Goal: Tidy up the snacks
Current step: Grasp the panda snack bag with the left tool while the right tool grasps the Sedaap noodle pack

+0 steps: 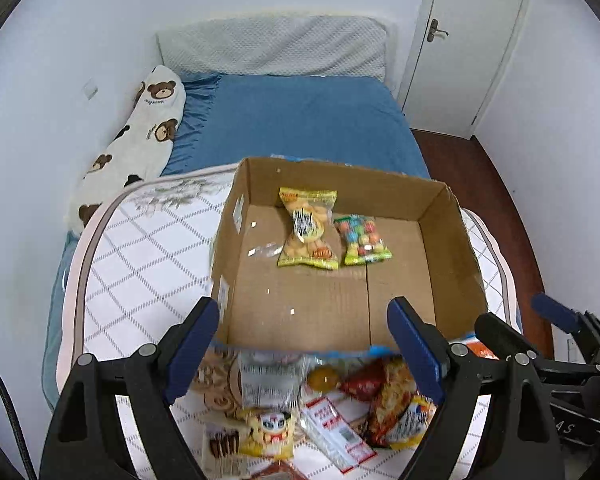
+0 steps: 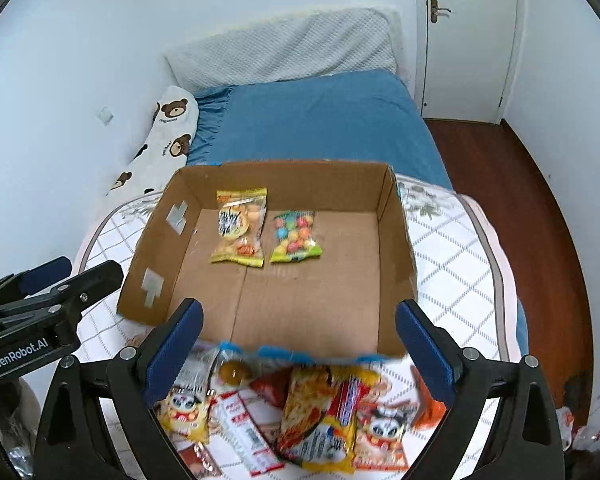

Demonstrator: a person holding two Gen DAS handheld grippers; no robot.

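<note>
An open cardboard box [image 1: 452, 248] [image 2: 396, 240] sits on a quilted white mat on the bed. Inside lie a yellow snack bag [image 1: 306, 228] [image 2: 240, 226] and a bag of coloured candy balls [image 1: 362, 240] [image 2: 294, 236] side by side at the far wall. A pile of snack packets [image 1: 320, 404] [image 2: 300, 412] lies on the mat in front of the box. My left gripper [image 1: 304, 344] hangs open above that pile, nothing between its blue pads. My right gripper [image 2: 300, 344] is open too, above the same pile and empty. Each gripper shows at the other view's edge.
The quilted mat [image 1: 140, 264] [image 2: 452, 264] covers the near part of a blue bed [image 1: 308, 120]. A bear-print pillow [image 1: 140, 140] lies along the left wall, a grey headboard cushion [image 1: 276, 46] at the back. Wooden floor [image 2: 520, 208] and a white door [image 2: 464, 40] are on the right.
</note>
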